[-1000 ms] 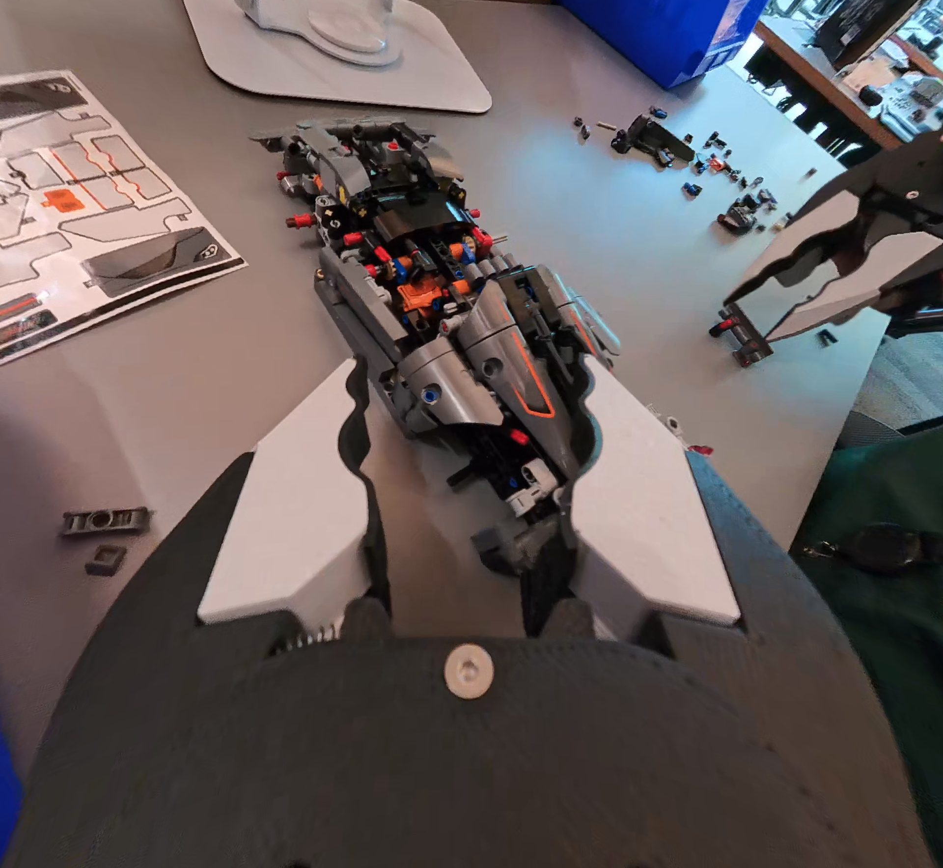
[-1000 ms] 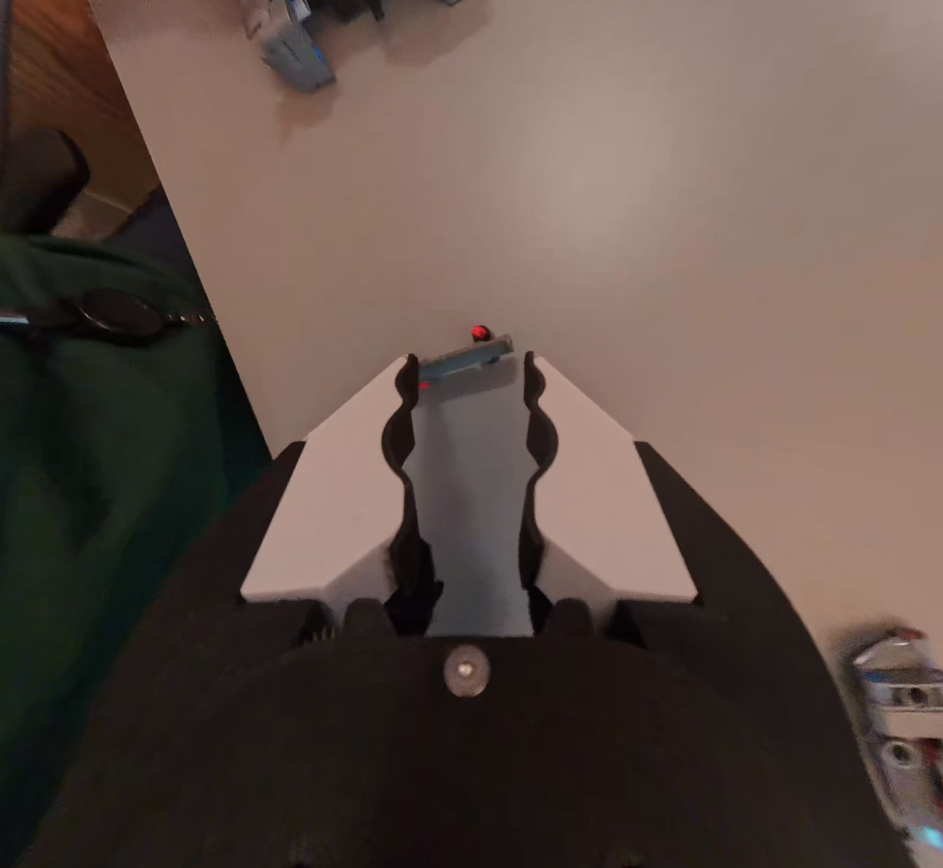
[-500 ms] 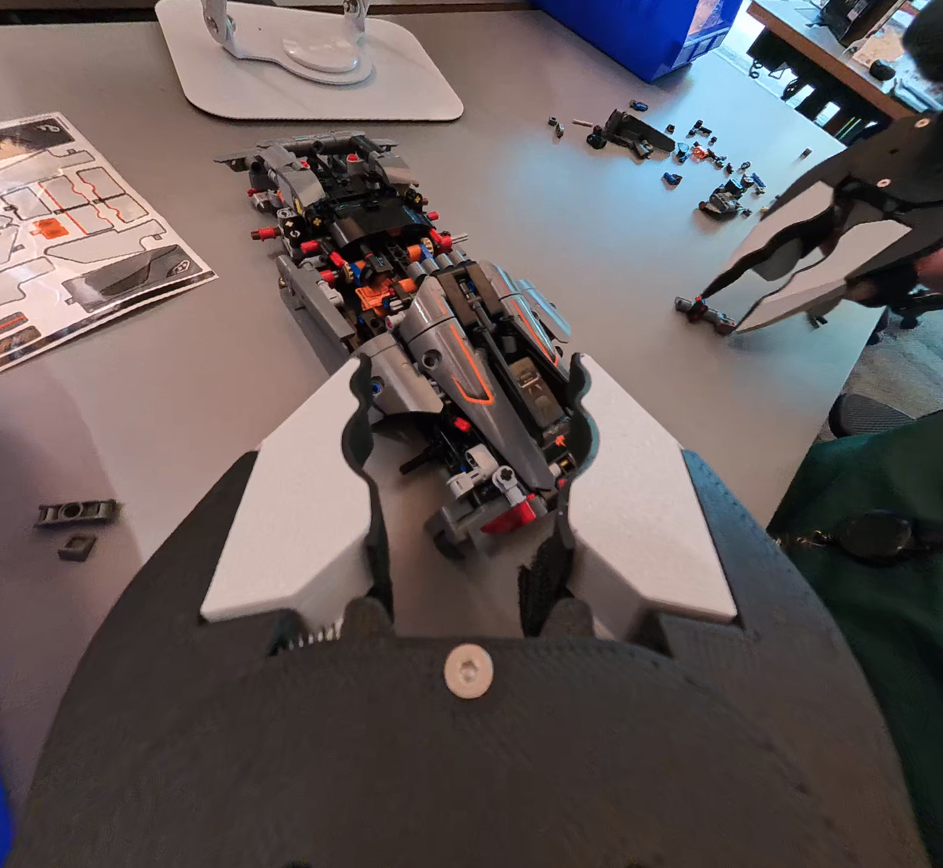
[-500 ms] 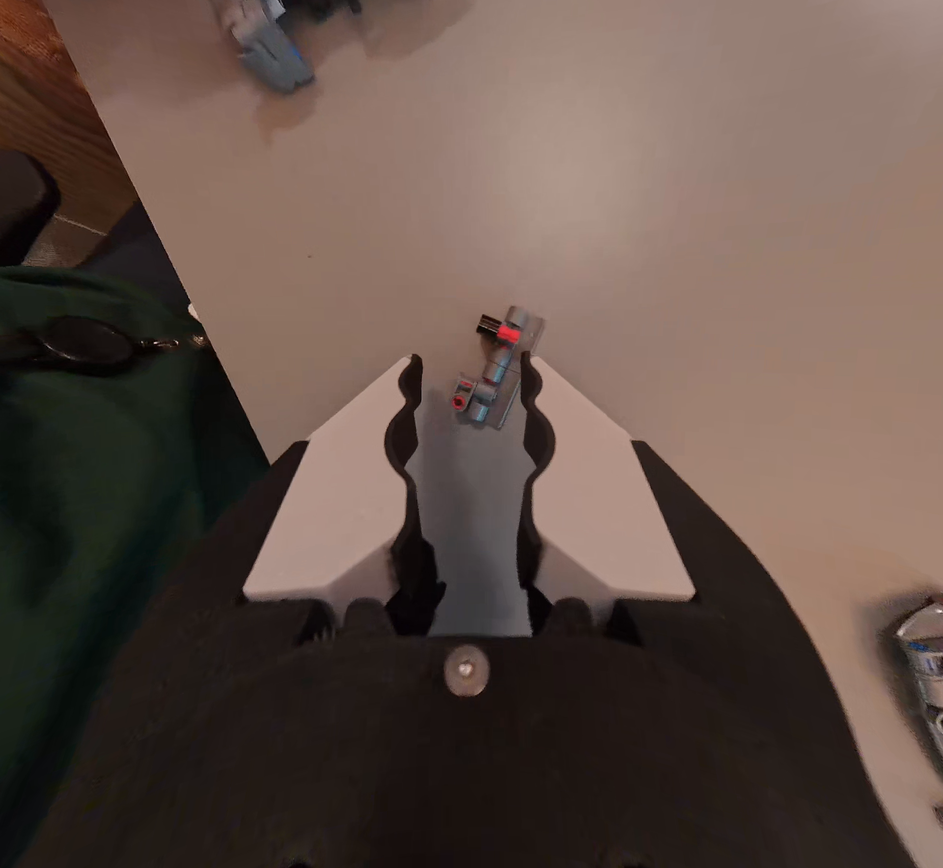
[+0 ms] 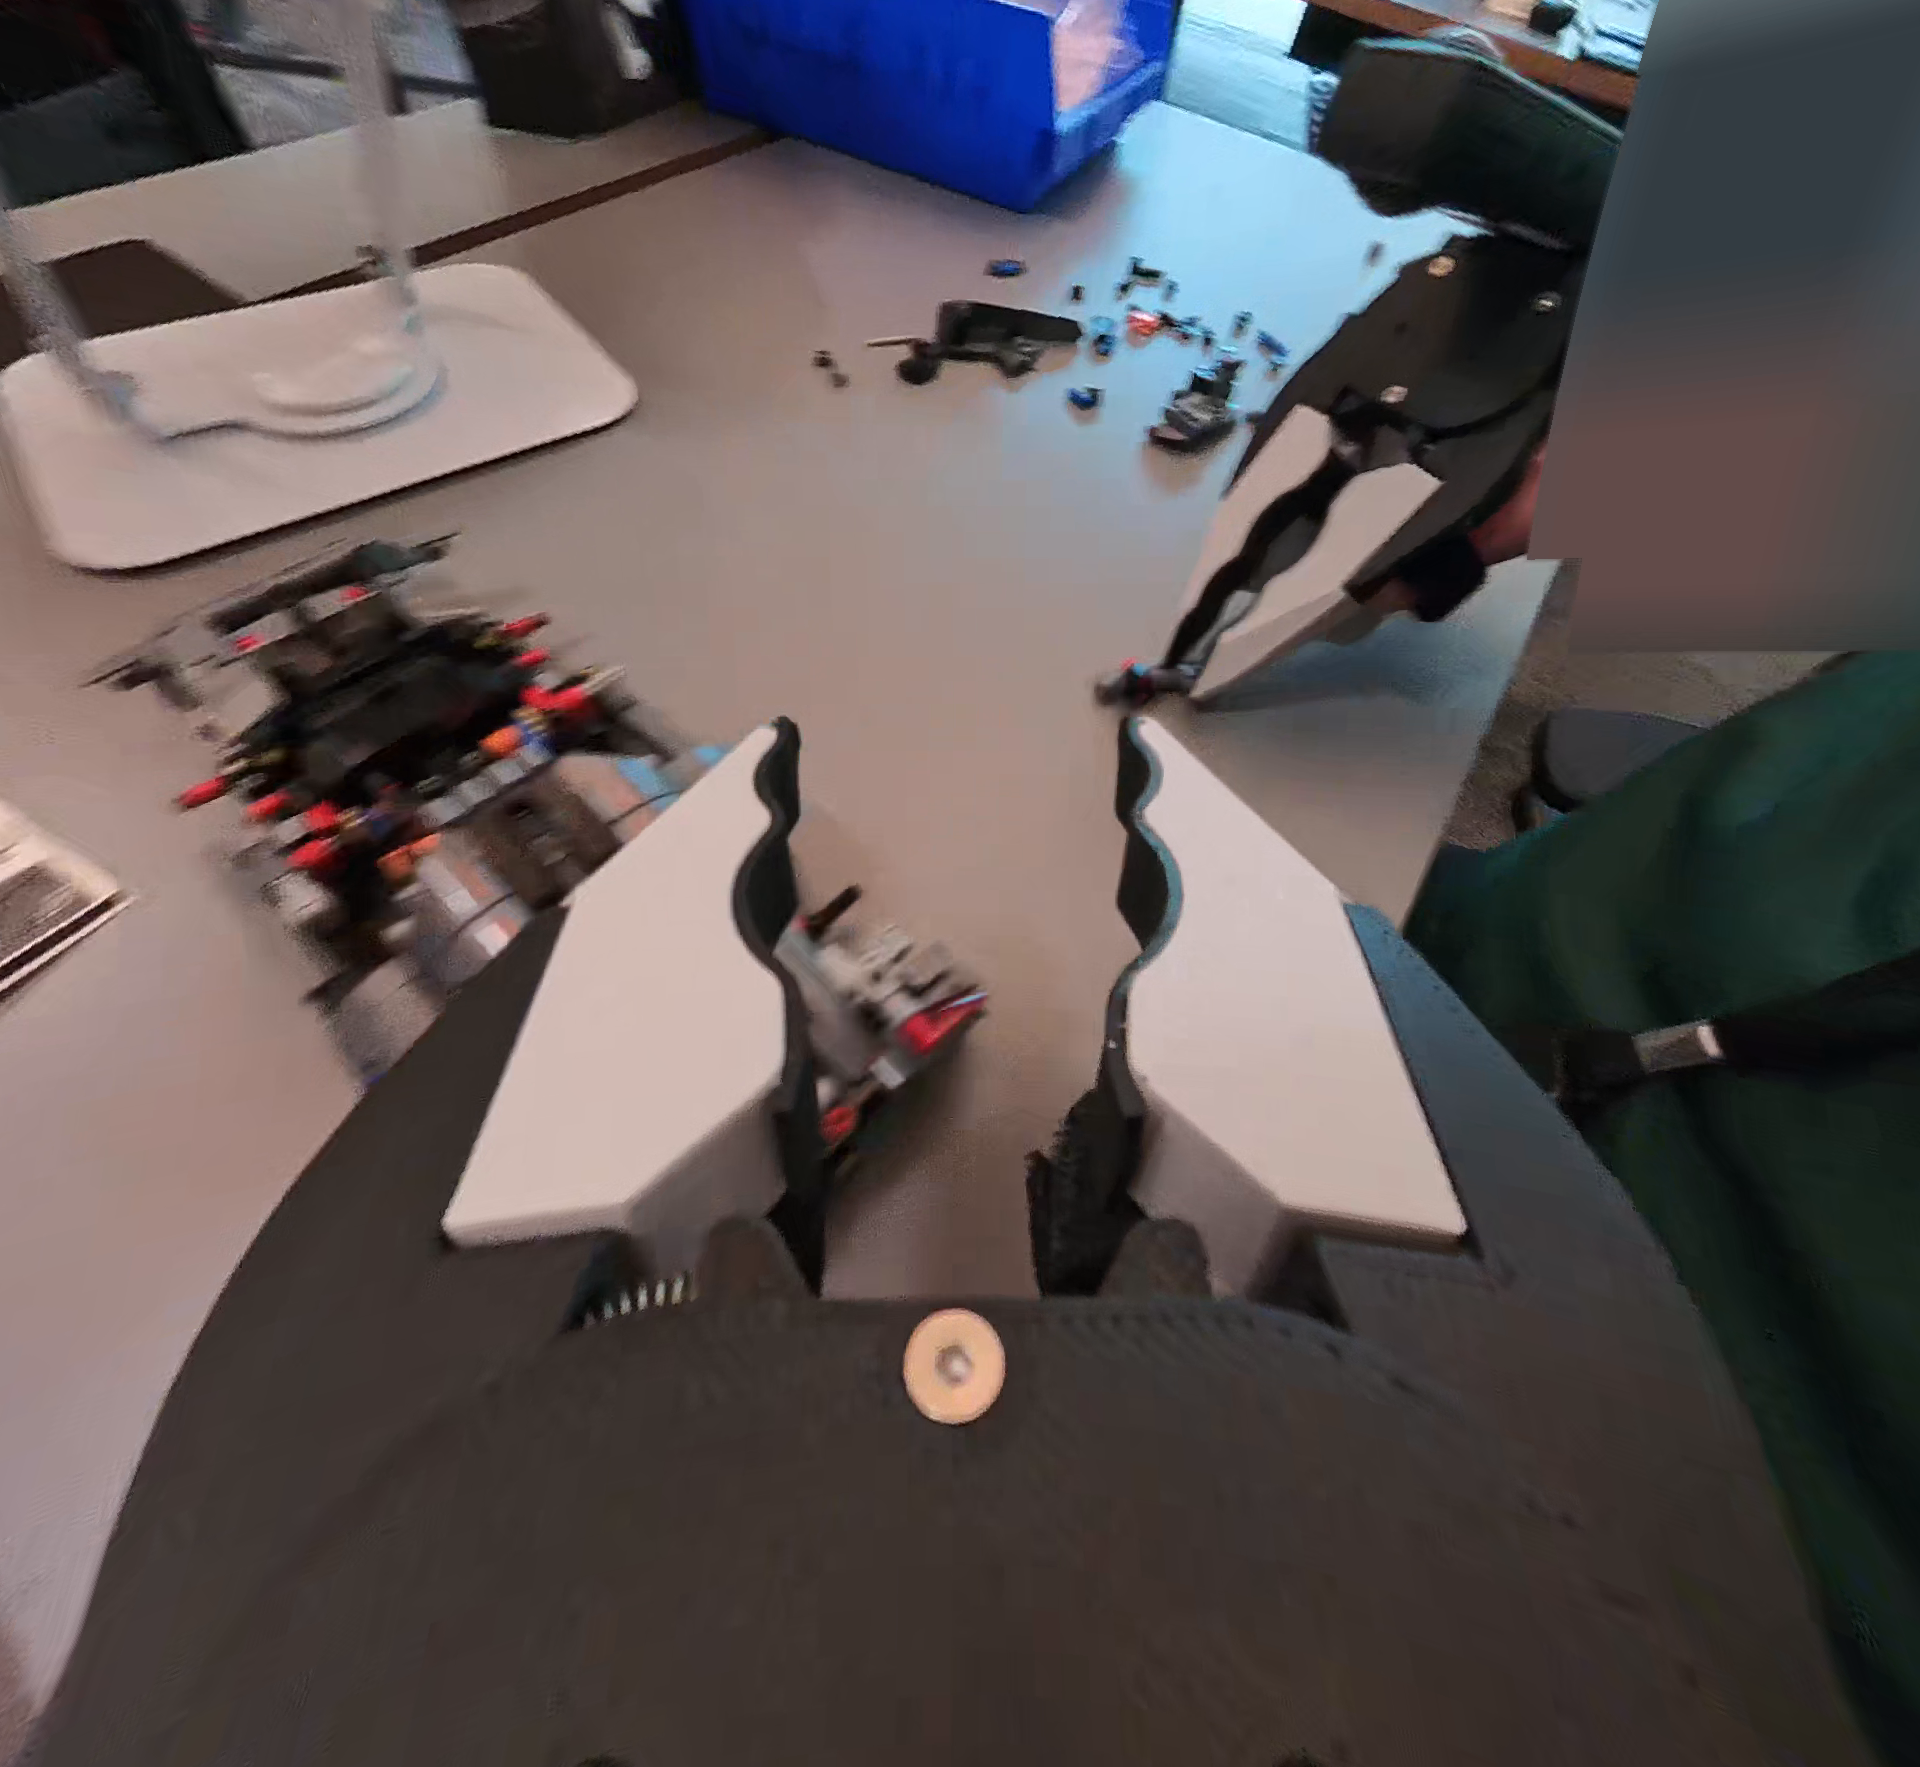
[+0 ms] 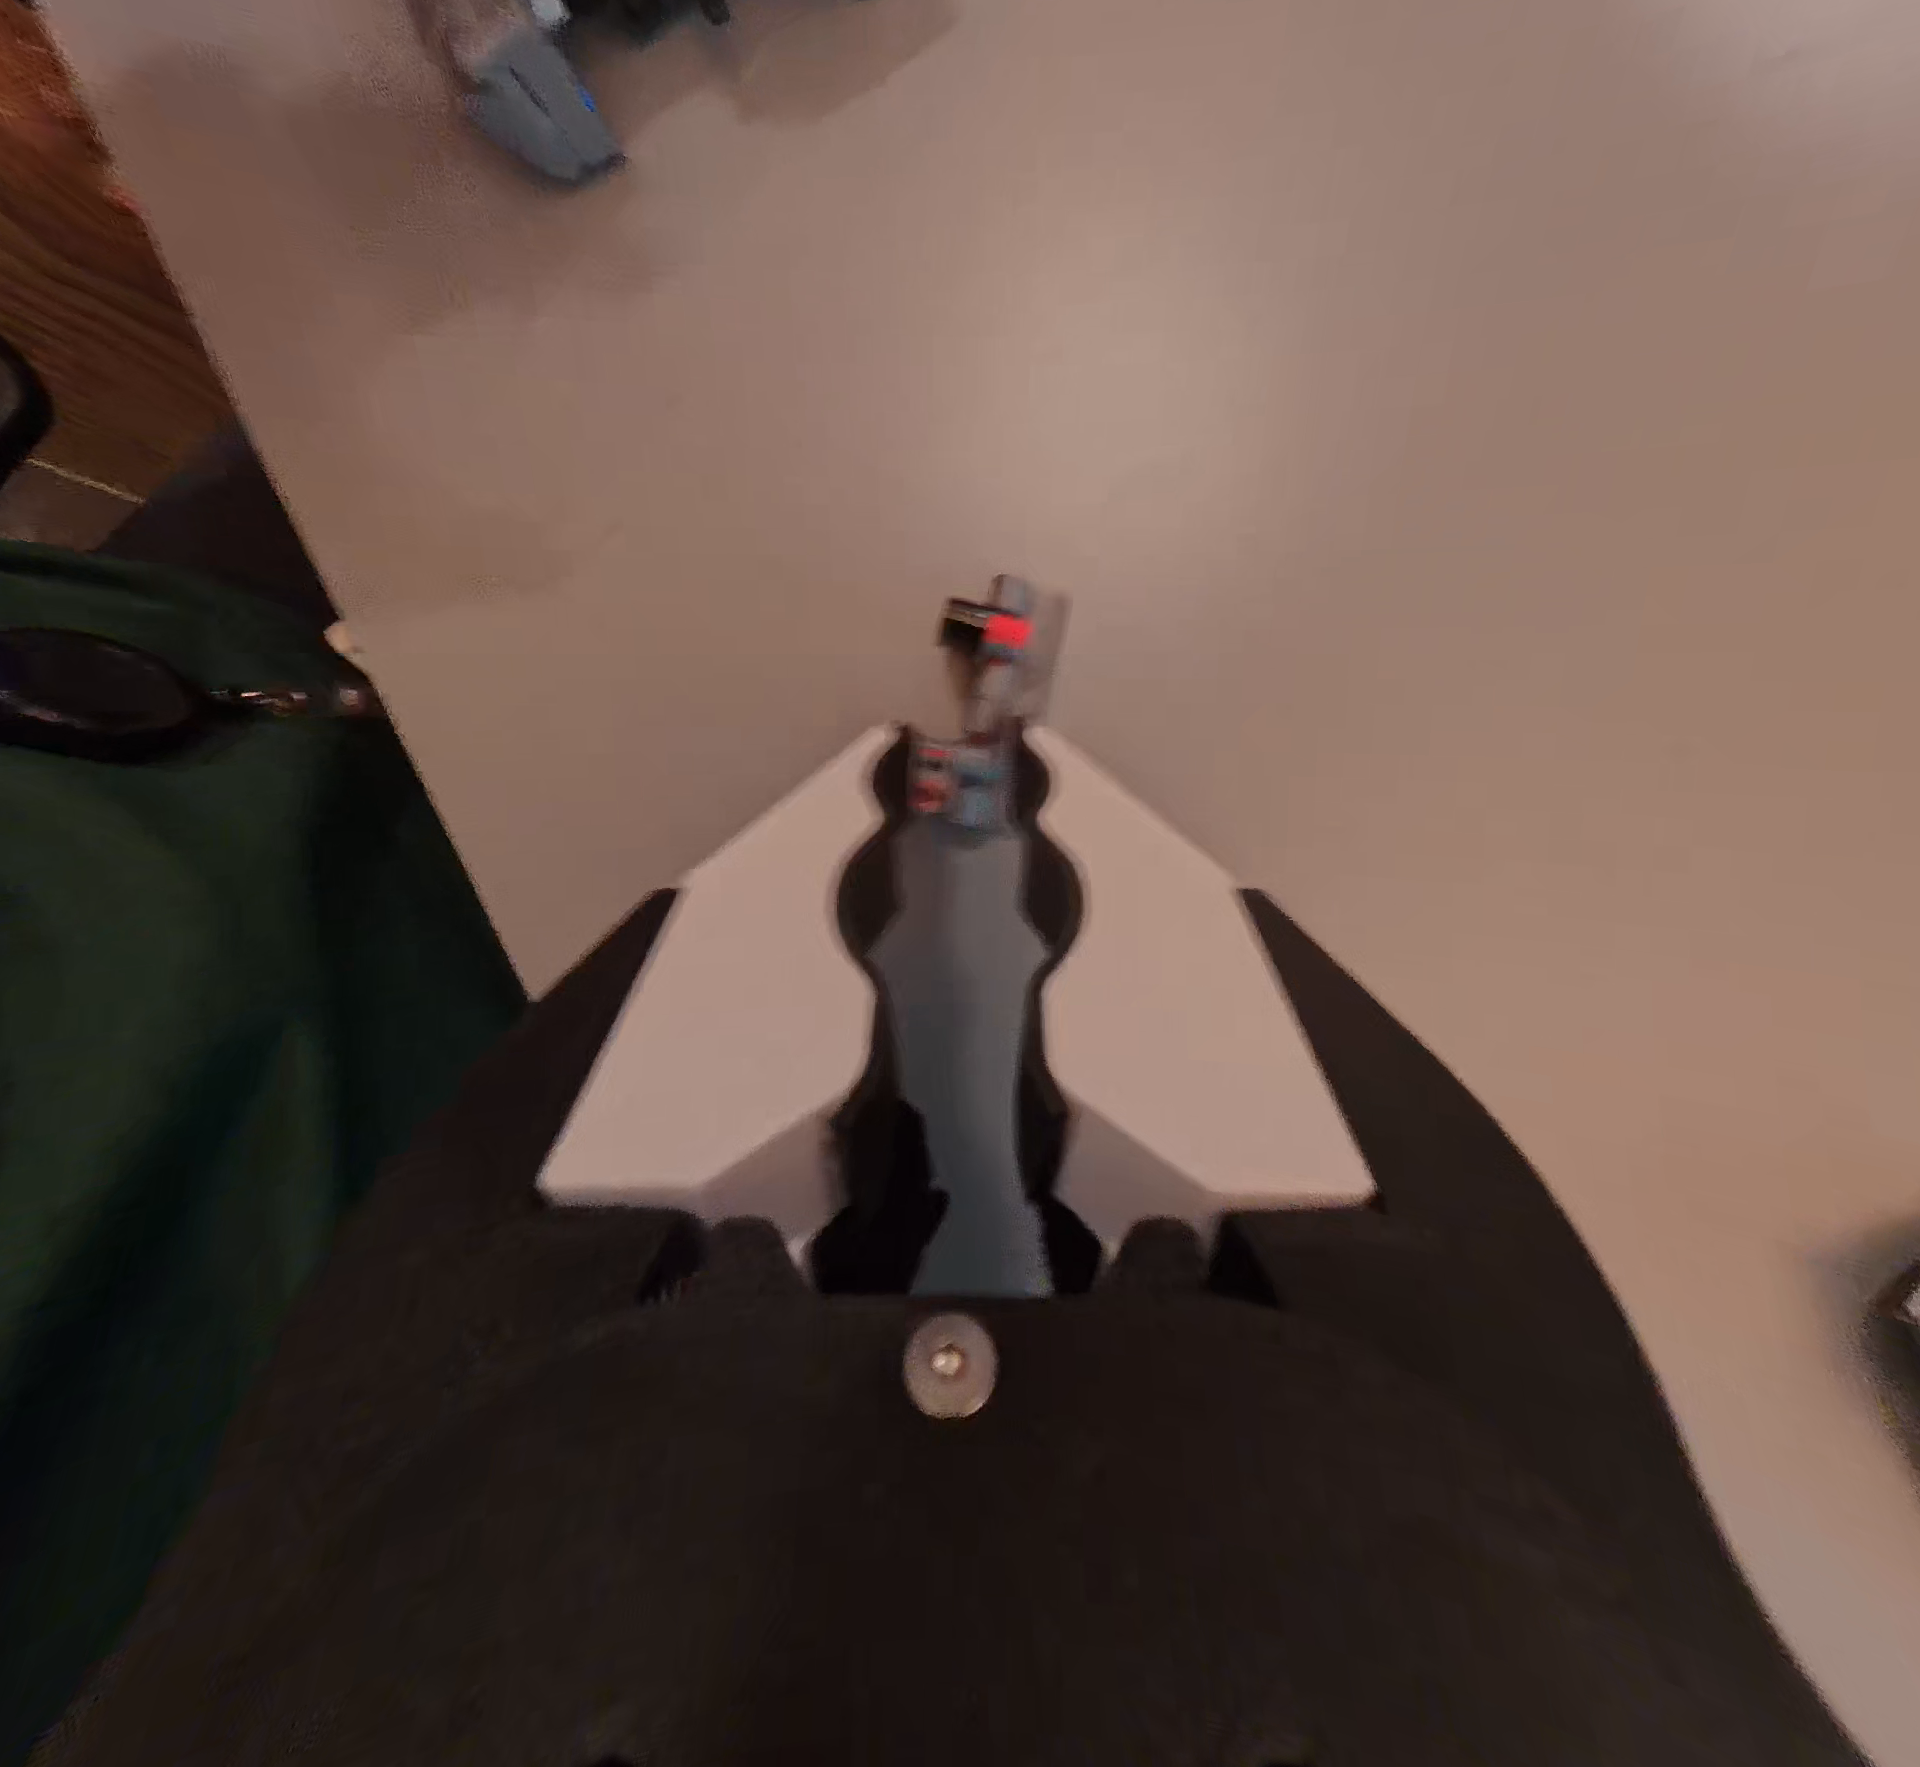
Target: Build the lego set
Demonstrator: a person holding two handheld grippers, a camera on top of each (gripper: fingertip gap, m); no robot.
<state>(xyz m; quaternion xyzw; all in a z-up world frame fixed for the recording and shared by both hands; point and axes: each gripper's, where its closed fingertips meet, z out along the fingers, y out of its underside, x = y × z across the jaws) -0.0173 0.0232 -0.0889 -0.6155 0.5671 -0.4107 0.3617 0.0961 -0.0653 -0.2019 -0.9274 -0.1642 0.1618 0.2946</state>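
Two grippers: right gripper (image 6: 961, 741) pinching small lego piece (image 6: 987, 709), left gripper (image 5: 951, 730) wide beside car model (image 5: 416, 761).

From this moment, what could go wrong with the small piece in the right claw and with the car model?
1. The right claw pinches the small grey and red piece only at its near end, so most of it sticks out past the tips. It may twist or slip.
2. This happens near the table edge, so a dropped piece could fall off.
3. The open left claw sits close over the car model and could bump loose parts.
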